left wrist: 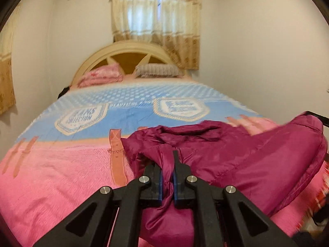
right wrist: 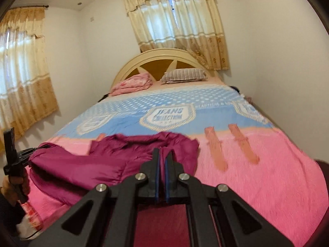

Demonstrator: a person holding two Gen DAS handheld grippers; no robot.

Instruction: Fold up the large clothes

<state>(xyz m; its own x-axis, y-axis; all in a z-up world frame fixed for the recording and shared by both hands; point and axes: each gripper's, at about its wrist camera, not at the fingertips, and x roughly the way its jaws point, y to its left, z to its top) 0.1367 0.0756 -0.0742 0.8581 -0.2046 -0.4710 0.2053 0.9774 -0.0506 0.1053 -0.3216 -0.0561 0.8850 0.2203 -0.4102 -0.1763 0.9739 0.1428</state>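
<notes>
A shiny maroon jacket (left wrist: pixel 236 152) lies bunched at the near end of the bed and is lifted off the pink cover. My left gripper (left wrist: pixel 167 160) is shut on a fold of its fabric, which hangs down between the black fingers. In the right wrist view the same jacket (right wrist: pixel 86 164) stretches to the left. My right gripper (right wrist: pixel 161 154) is shut on another edge of it, with cloth pinched between the blue pads. The left gripper's black frame (right wrist: pixel 14 160) and the hand holding it show at the far left of that view.
The bed (left wrist: pixel 61 175) has a pink and blue cover and fills the room ahead. A pink pillow (left wrist: pixel 100 77) and a striped pillow (left wrist: pixel 158 70) lie by the cream headboard (right wrist: pixel 164 57). White walls stand close on both sides, with curtained windows (right wrist: pixel 178 20) behind and left.
</notes>
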